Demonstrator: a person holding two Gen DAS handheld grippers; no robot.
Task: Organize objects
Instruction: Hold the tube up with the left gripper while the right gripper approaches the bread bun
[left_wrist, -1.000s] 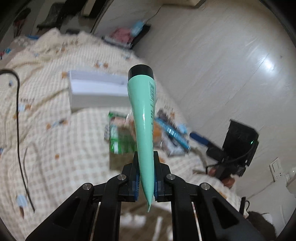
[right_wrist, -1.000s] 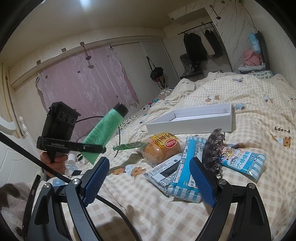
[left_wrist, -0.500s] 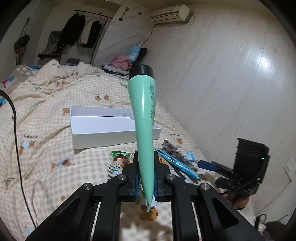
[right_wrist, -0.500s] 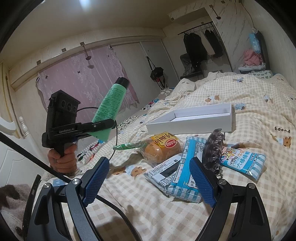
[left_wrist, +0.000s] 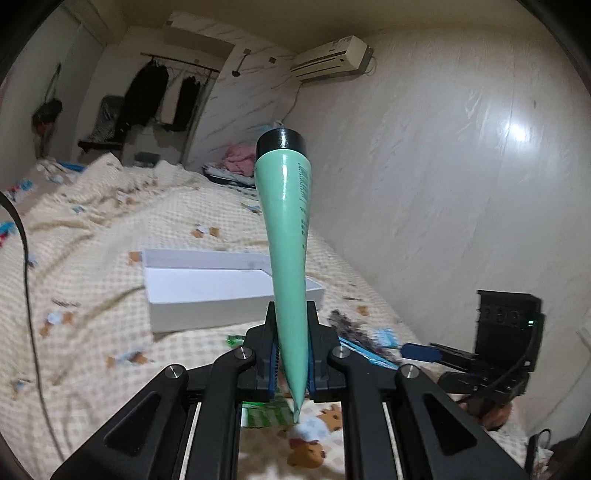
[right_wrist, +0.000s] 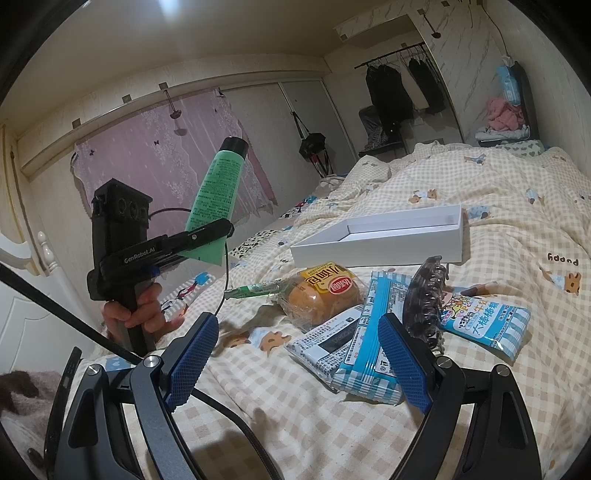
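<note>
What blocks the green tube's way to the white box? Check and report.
Nothing visible does. The left gripper holds the green tube by its crimped end, cap up, in the air above the bed. The white box lies open-topped beyond it, and the part of its inside that shows is bare.

Green tube (left_wrist: 286, 236): smooth plastic, soft sheen, with glossy black cap (left_wrist: 282, 142). White box (right_wrist: 384, 240): matt card. Bedspread (right_wrist: 517, 206): checked woven cloth, rough-textured (printed with small bears). Bun wrapper (right_wrist: 325, 291), at 6 o'clock from the box: clear glossy film. Blue striped packets (right_wrist: 373, 354): shiny plastic foil. Hair claw (right_wrist: 424, 295): translucent glossy plastic. Right gripper (right_wrist: 295, 360) pads (right_wrist: 192, 358): blue, rubbery, fine grid texture; frame matt black, metal screws.
</note>
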